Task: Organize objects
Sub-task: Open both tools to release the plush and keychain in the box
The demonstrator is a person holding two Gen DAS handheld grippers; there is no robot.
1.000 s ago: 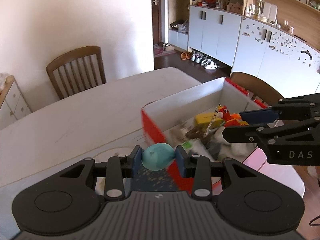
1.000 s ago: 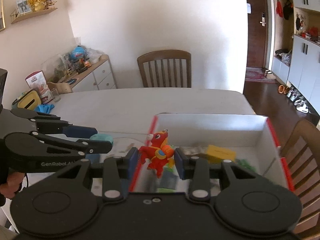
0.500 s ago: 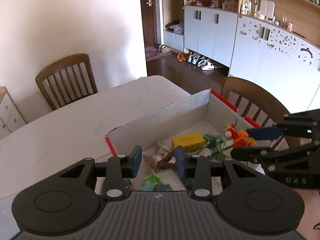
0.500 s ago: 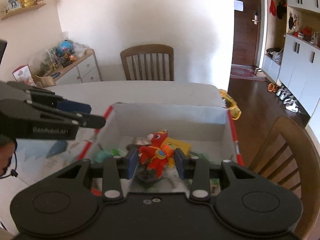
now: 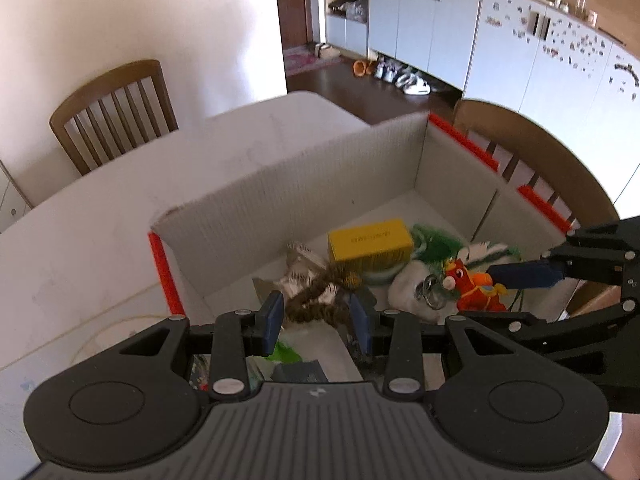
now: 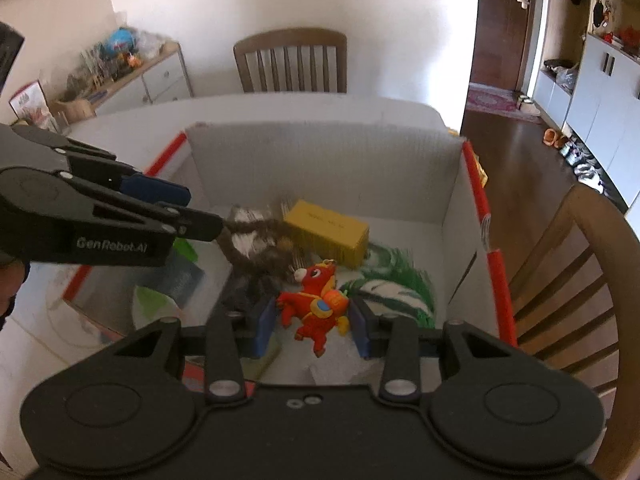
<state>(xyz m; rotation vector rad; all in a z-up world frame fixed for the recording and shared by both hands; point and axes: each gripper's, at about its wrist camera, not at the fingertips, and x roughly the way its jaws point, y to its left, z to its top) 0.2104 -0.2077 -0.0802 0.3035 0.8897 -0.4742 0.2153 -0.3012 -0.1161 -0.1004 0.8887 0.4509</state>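
Note:
A white cardboard box with red edges (image 5: 280, 196) (image 6: 320, 160) sits on the white table and holds several toys. My right gripper (image 6: 312, 322) is over the box. Its pads stand a little apart from a red and orange toy horse (image 6: 316, 304), which appears to be dropping from between them; it also shows in the left wrist view (image 5: 474, 286). My left gripper (image 5: 316, 320) is open and empty over the box's near left part, above a brown fuzzy toy (image 5: 316, 306). A yellow block (image 5: 370, 244) (image 6: 328, 230) lies in the box.
A green and white fringed toy (image 6: 392, 292) and white plush (image 5: 412, 288) lie in the box. Wooden chairs stand at the far side (image 6: 290, 60) and right (image 6: 576, 280) of the table (image 5: 100, 240). A sideboard with clutter (image 6: 132, 72) stands at left.
My left gripper let go of a teal egg-shaped toy into the box and now stands open. Both grippers moved over the box. My right gripper's pads have widened around the toy horse.

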